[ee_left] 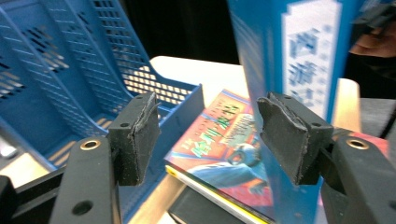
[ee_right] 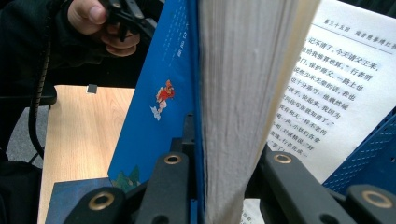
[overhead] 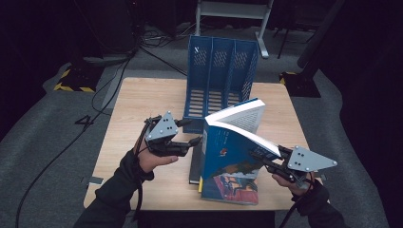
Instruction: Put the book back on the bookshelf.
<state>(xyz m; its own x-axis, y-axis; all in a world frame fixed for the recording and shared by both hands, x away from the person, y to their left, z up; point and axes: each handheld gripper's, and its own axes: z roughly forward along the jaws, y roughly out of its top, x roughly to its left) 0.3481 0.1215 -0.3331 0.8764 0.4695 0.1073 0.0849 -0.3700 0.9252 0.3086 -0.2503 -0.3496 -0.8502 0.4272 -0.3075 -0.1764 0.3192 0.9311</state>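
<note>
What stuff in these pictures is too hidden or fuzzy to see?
- Right tool, right gripper view: its tips are hidden by the upright blue book it clamps.
- Stack of flat books, high view: mostly covered by the upright book; how many cannot be counted.
- Blue file rack, left gripper view: cut off by the top and left edges.
- Upright book's spine, left gripper view: blurred.

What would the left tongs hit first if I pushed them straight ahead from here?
Probably the upright blue book held by the right tongs: in the left gripper view its spine stands just beyond the open left tongs, toward their right jaw. Depth is unclear; slightly lower, they'd meet the book lying flat.
</note>
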